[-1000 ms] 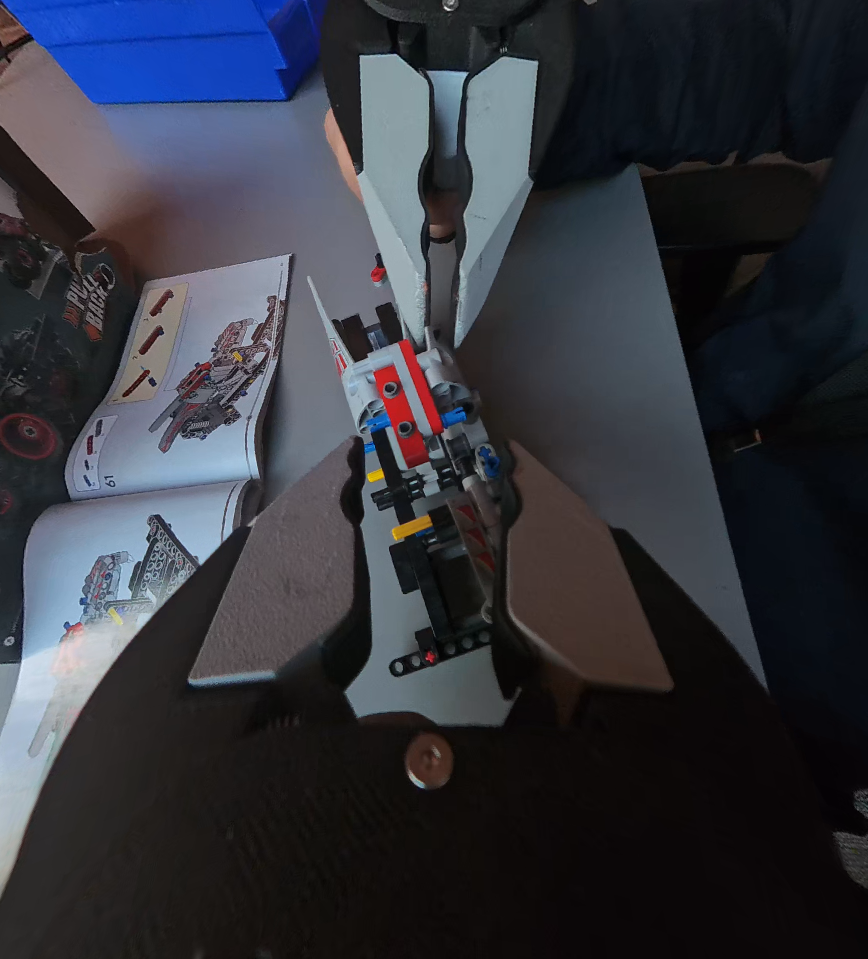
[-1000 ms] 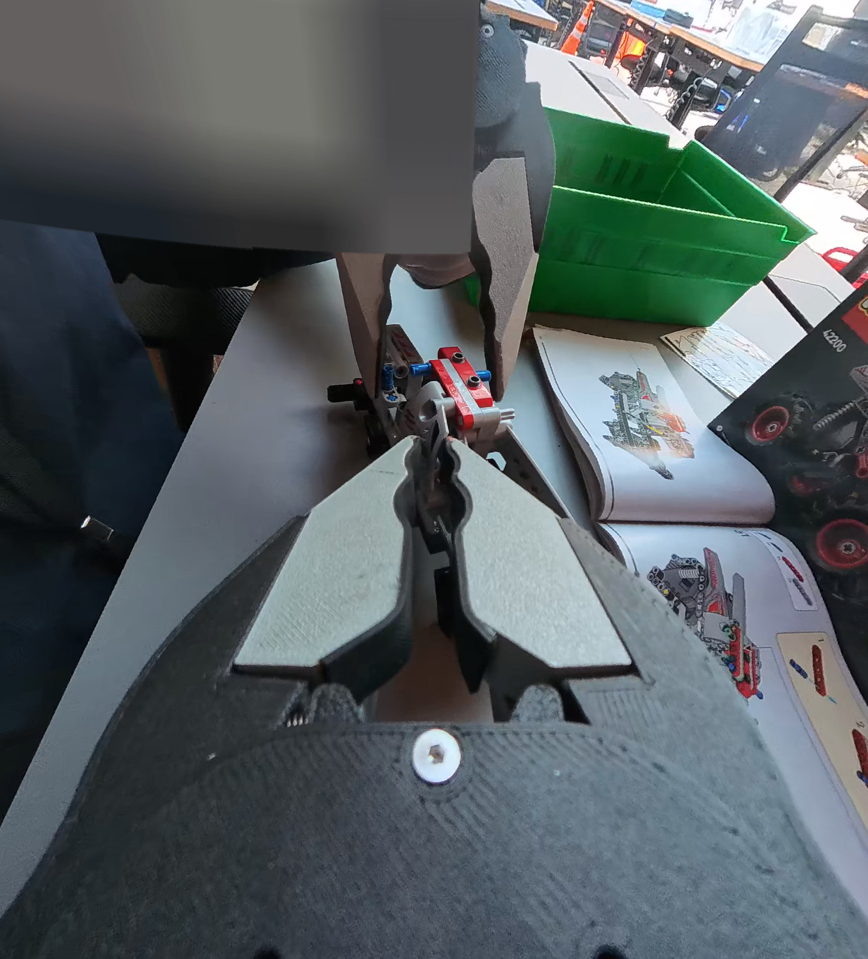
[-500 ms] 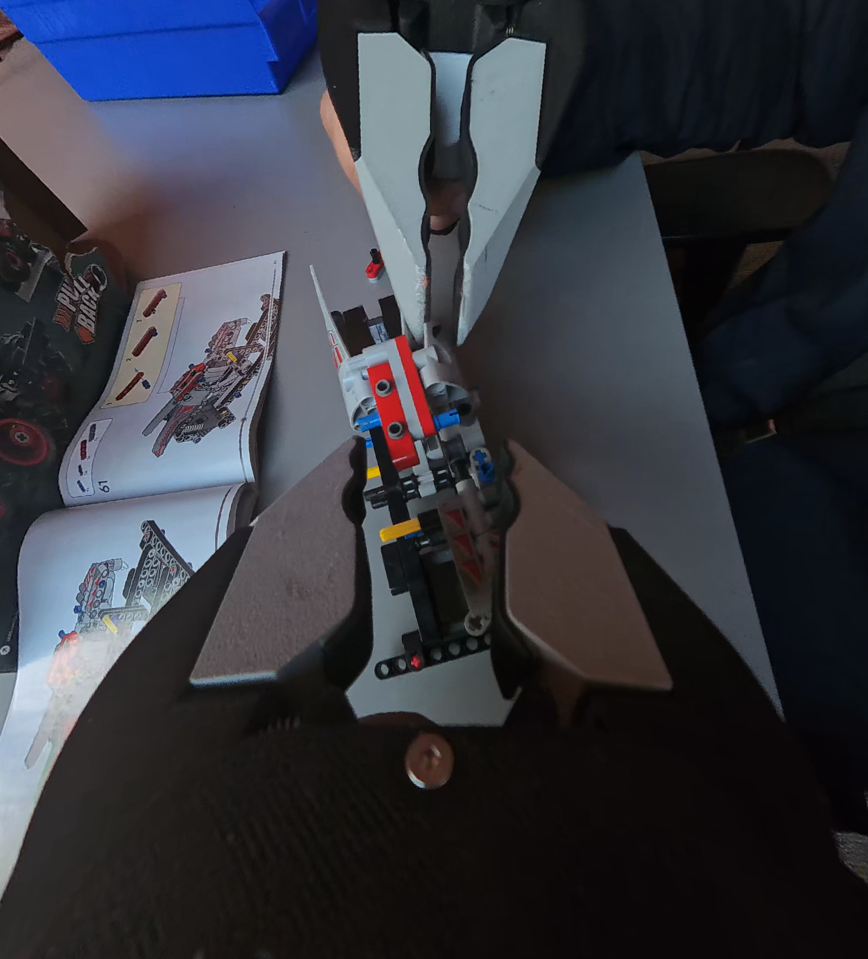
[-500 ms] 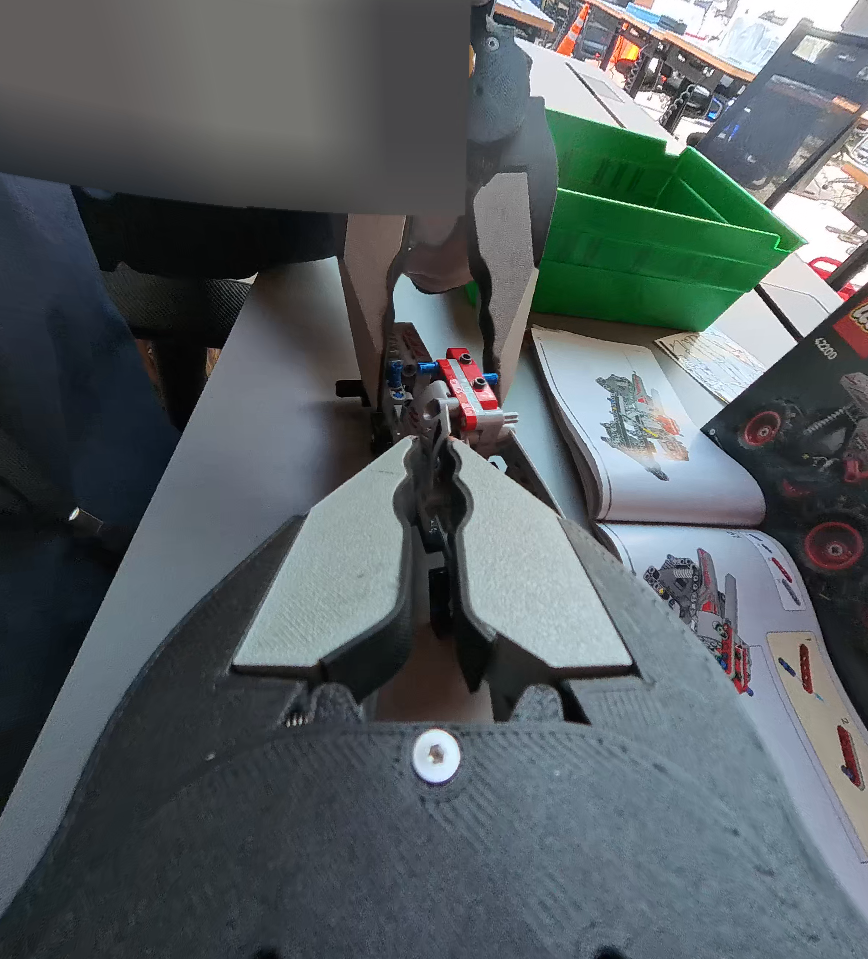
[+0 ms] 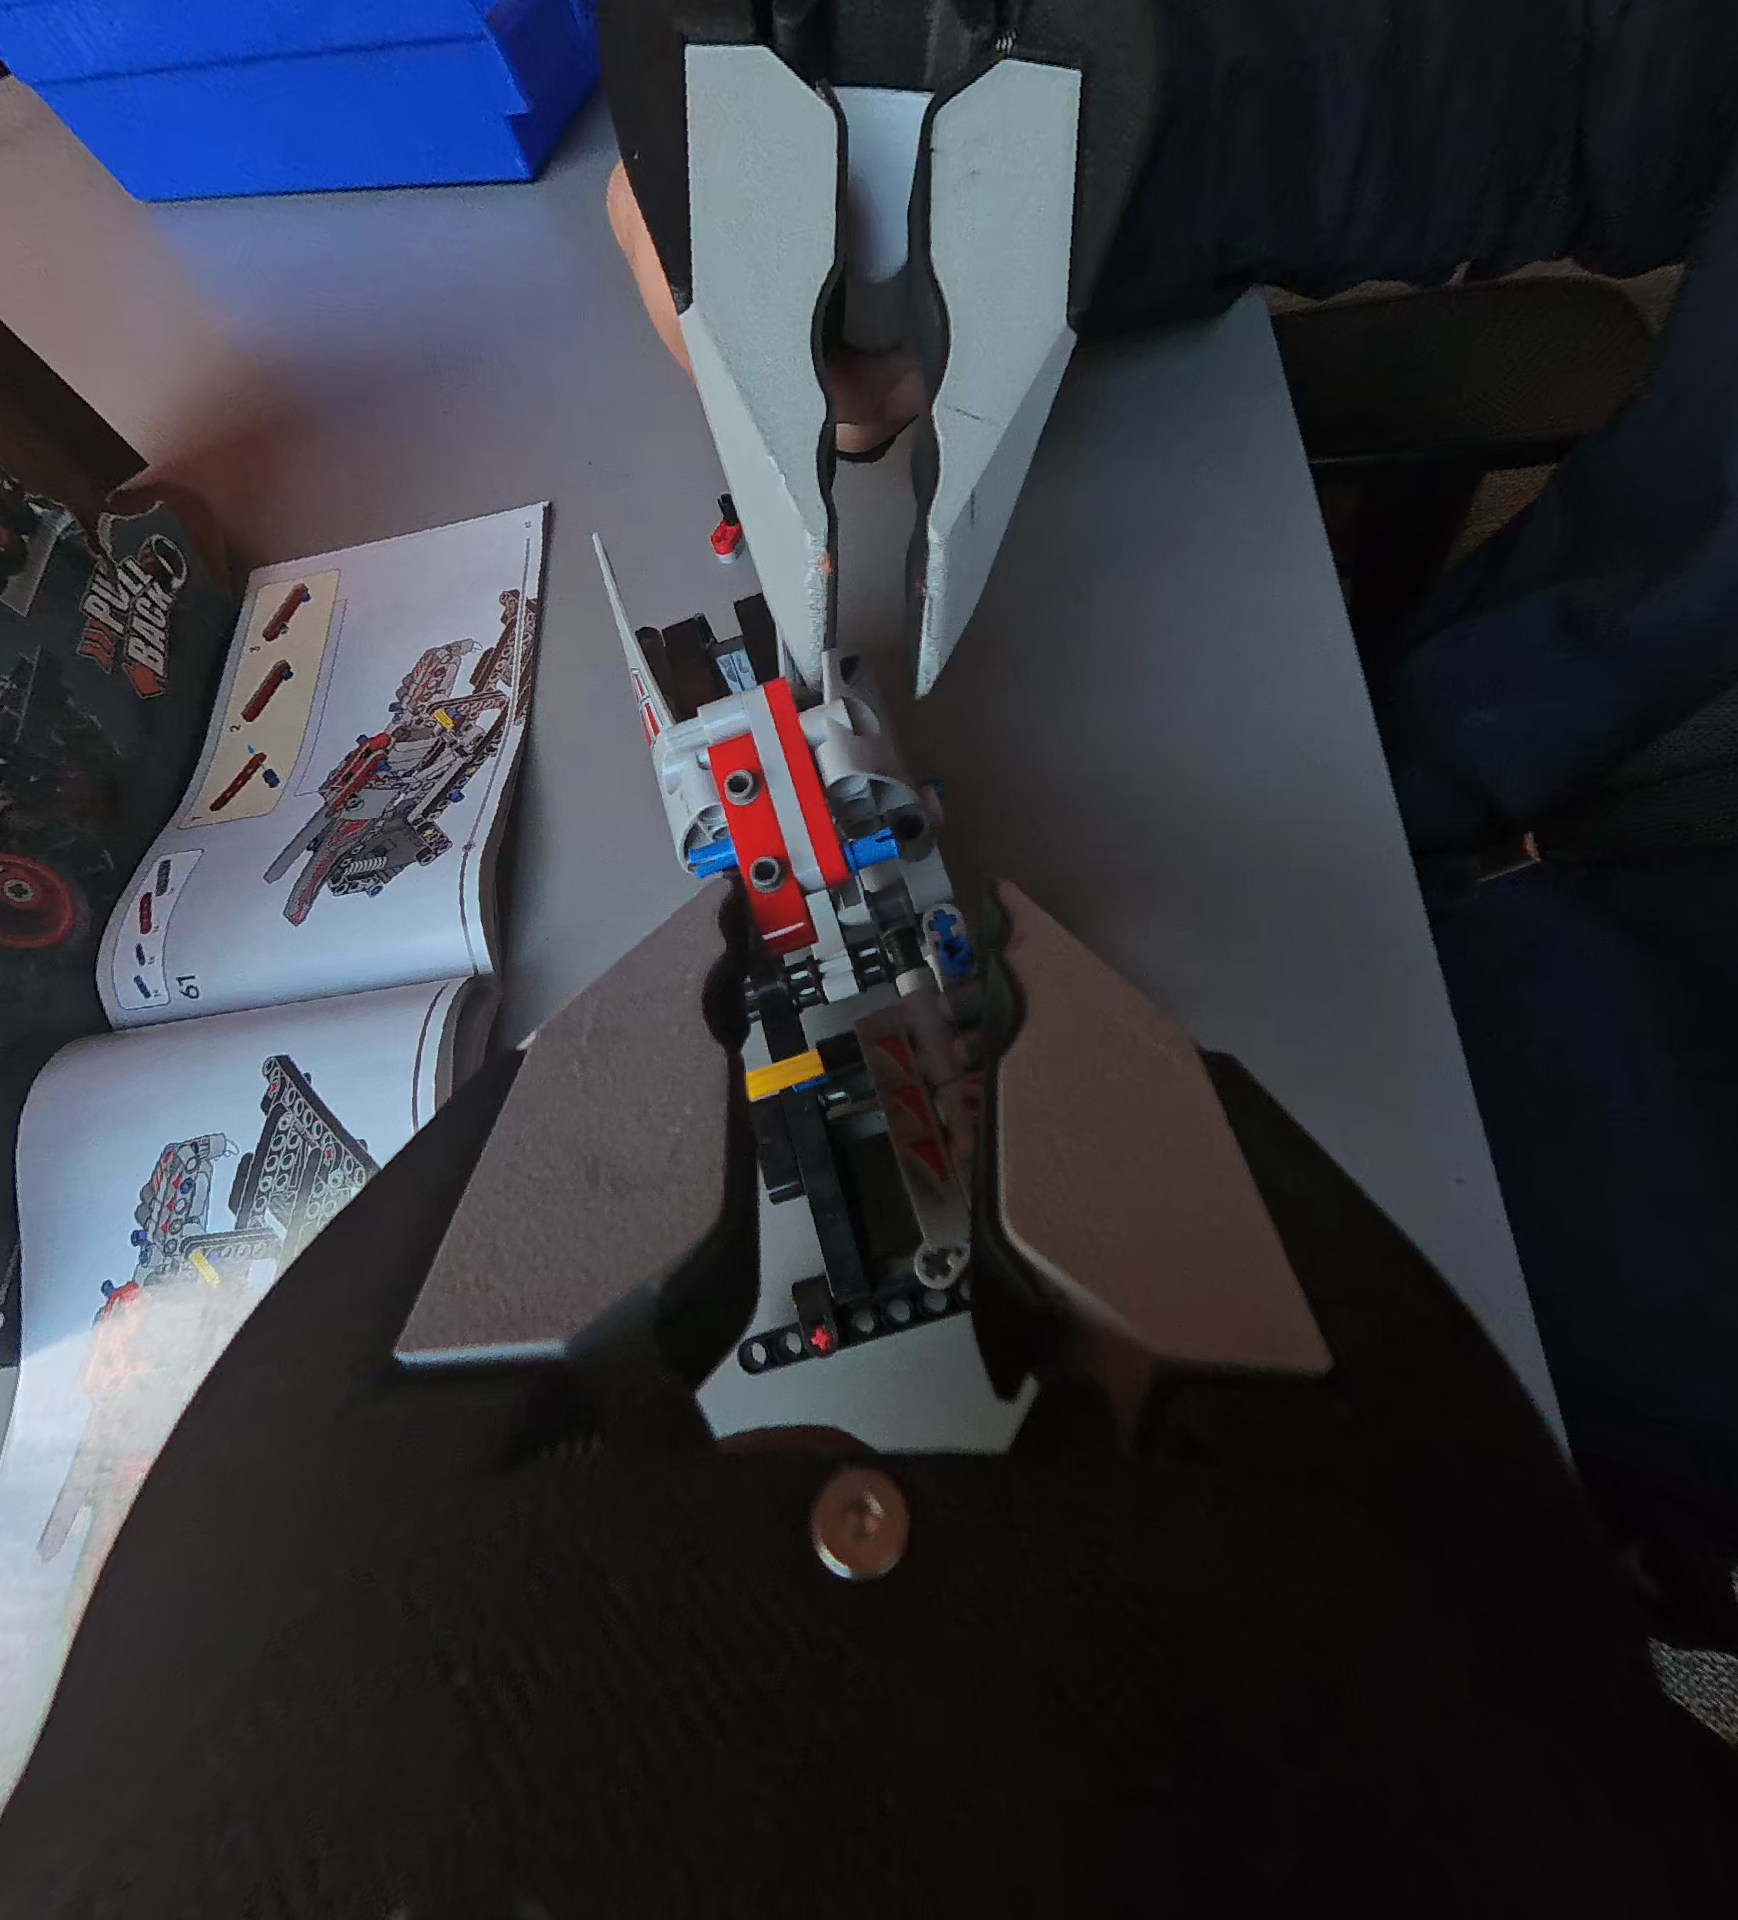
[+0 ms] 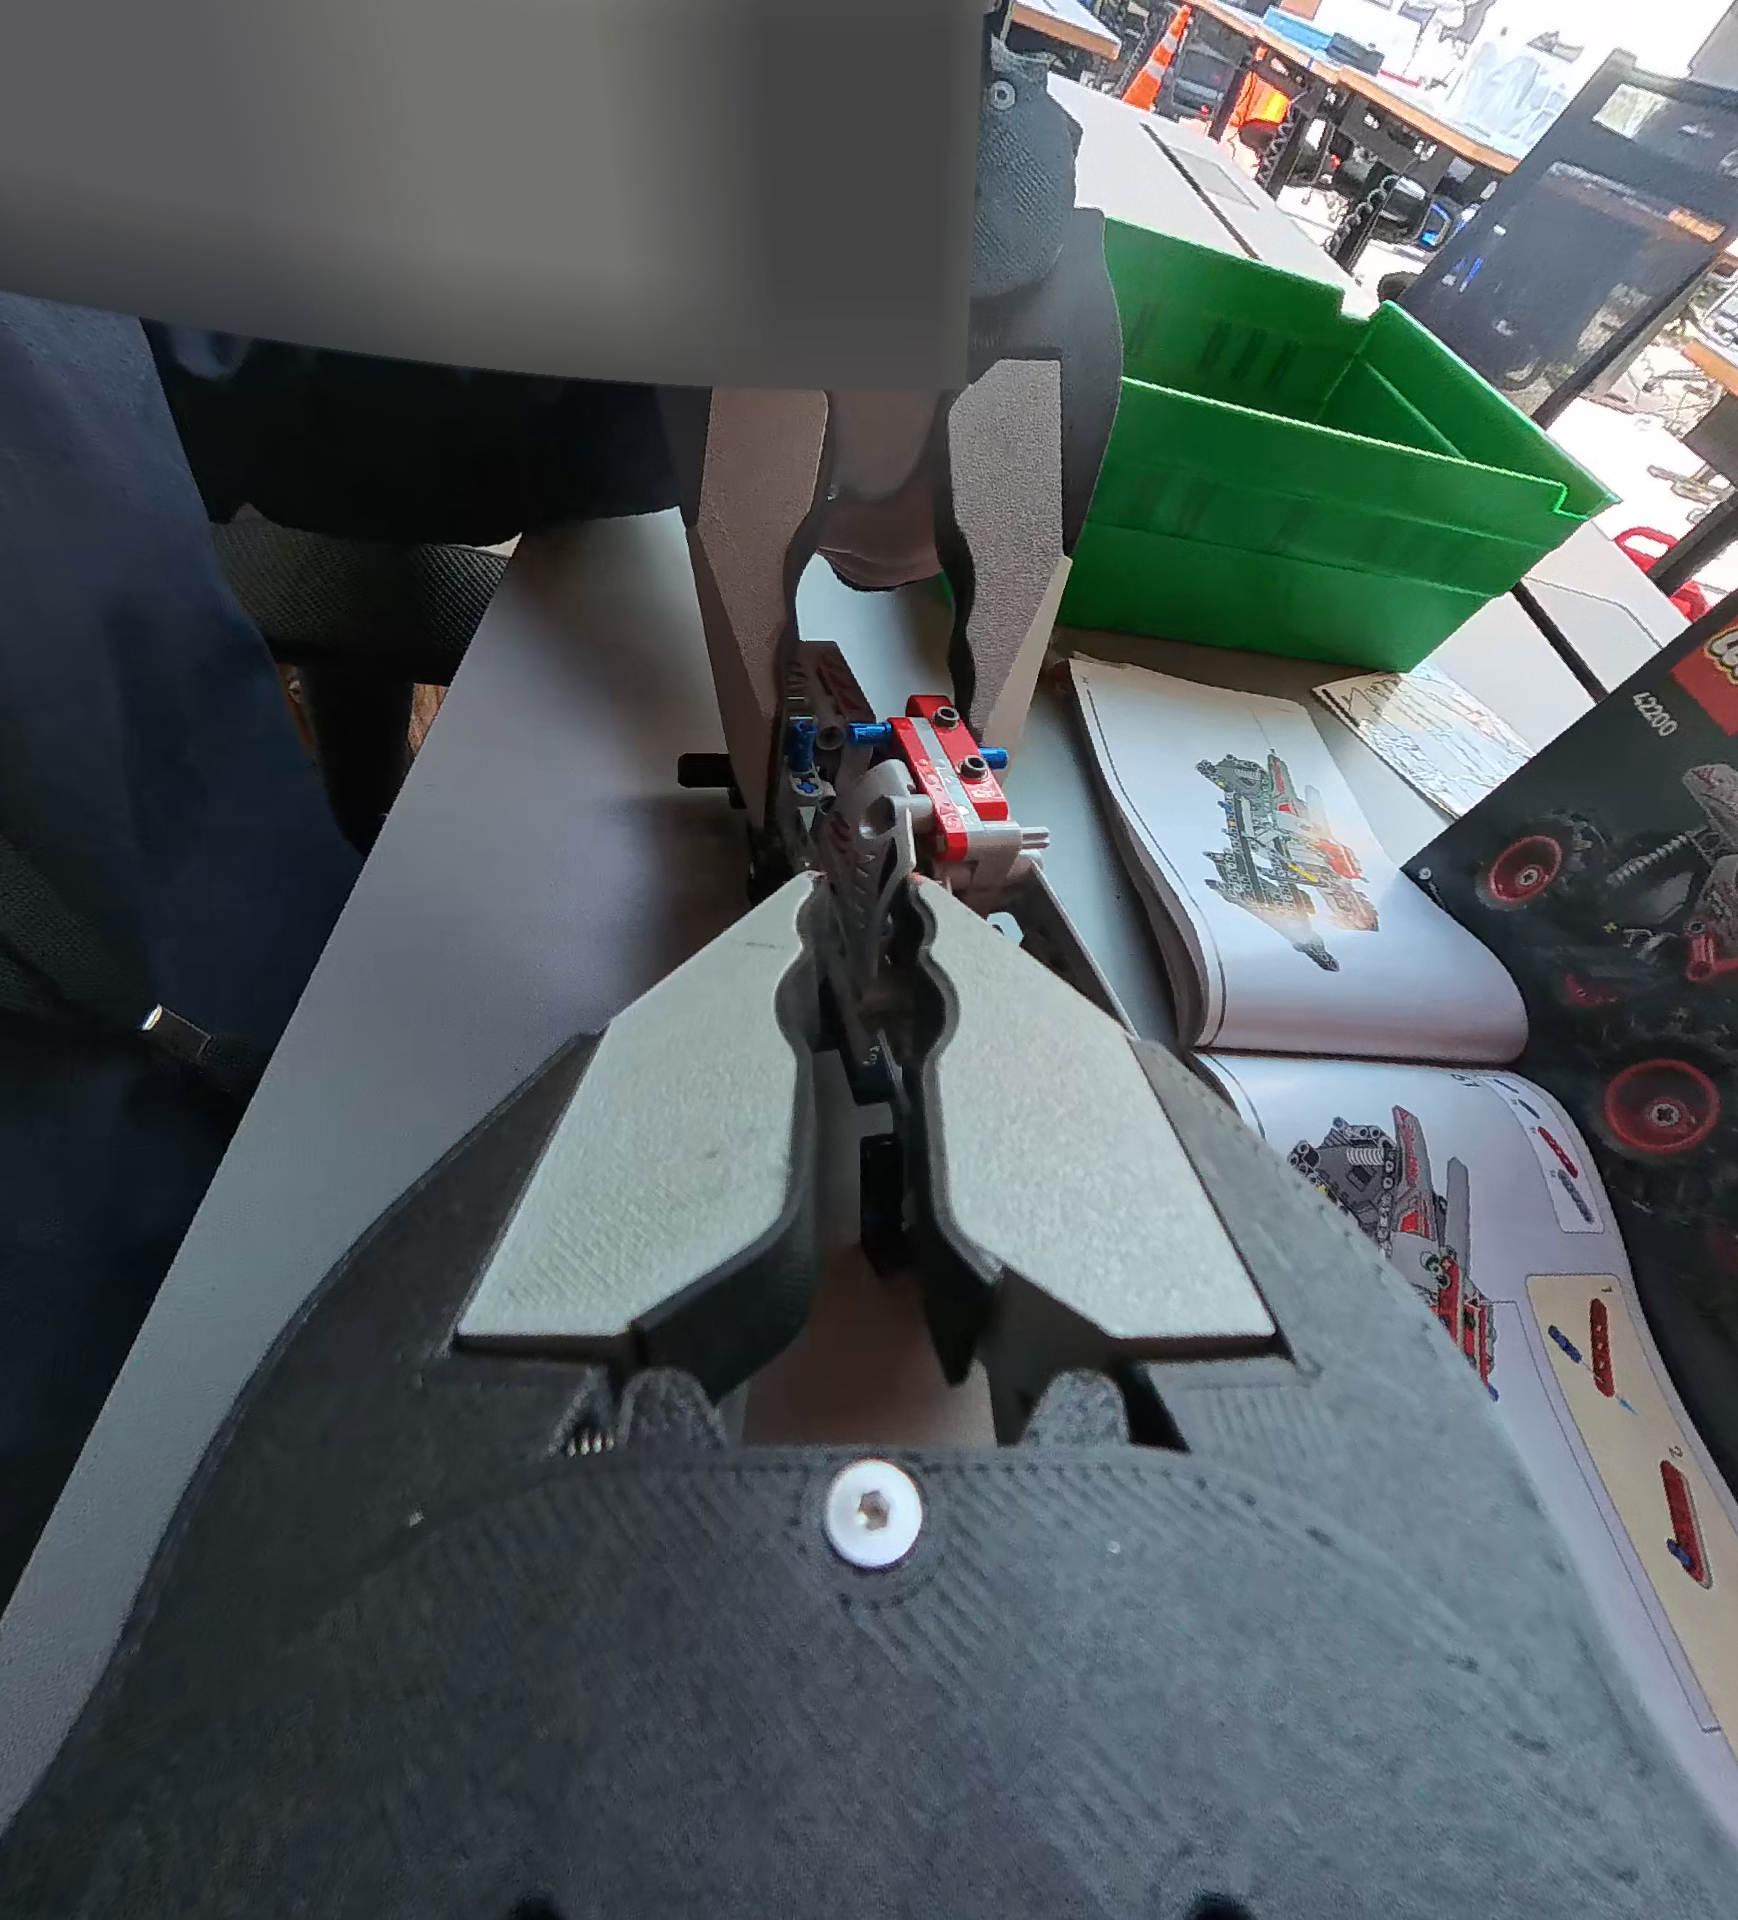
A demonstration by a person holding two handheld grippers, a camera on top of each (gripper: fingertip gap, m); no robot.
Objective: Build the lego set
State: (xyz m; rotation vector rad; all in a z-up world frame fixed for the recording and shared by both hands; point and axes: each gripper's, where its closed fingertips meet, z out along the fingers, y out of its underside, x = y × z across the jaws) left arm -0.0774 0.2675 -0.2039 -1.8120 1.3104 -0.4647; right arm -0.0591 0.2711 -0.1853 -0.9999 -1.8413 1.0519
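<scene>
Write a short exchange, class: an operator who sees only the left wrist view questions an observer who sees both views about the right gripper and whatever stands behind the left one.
Operator: Is the right gripper holding anything?
Observer: Yes. The right gripper pinches a thin grey toothed panel on the lego model.
Operator: What stands behind the left gripper?
Observer: A green bin, on the table just beyond it.

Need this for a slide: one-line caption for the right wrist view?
Right hand-held gripper pinches a grey panel on the lego model, steadied by the left hand-held gripper.
</scene>
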